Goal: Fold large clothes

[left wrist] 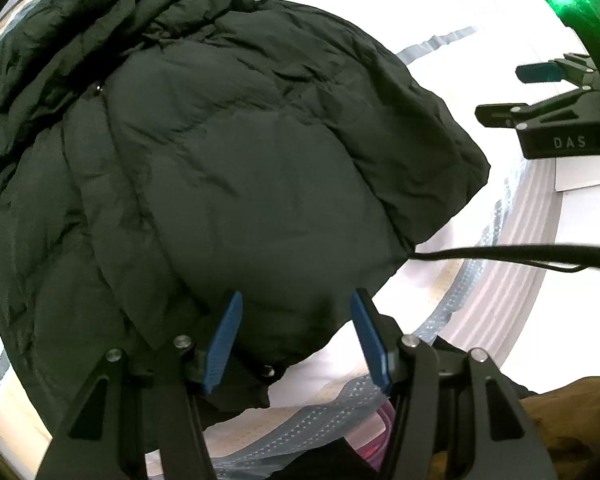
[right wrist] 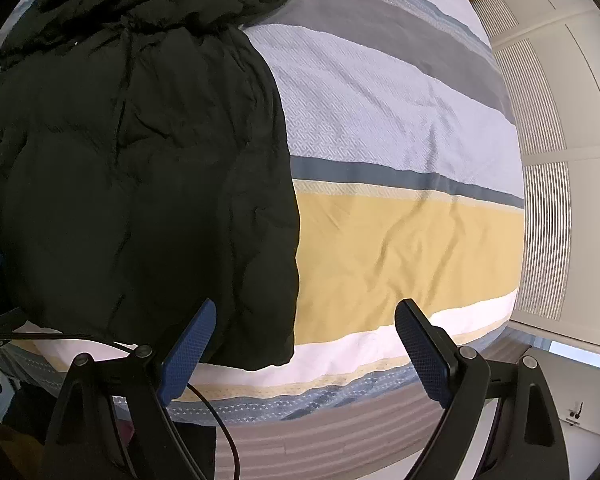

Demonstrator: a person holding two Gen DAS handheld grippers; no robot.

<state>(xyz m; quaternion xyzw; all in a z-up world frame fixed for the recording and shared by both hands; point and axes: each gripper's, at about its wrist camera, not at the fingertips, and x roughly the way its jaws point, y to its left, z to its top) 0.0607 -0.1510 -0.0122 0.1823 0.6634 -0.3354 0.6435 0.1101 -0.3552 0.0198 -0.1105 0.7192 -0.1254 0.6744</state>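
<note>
Lying across a bed covered by a striped quilt of white, grey, blue and yellow bands (right wrist: 400, 240), the dark green quilted puffer jacket (left wrist: 240, 184) is seen from above by both cameras. In the left wrist view the jacket fills most of the frame, and its rounded lower edge sits between the 2 blue-padded fingers of the left claw (left wrist: 296, 312), which stands about half open; whether the pads touch the fabric cannot be told. A small metal snap (left wrist: 98, 88) is visible on the jacket only in this view. The right claw (left wrist: 496, 94) is also seen here at the right edge, well apart from the jacket, with the letters "DAS" printed on its black body and a green light glowing above it. In the right wrist view the right claw (right wrist: 304, 320) is shown wide open and empty over the jacket's corner and the quilt. White slatted cabinet doors (right wrist: 548, 240) are shown clearly only there.
</note>
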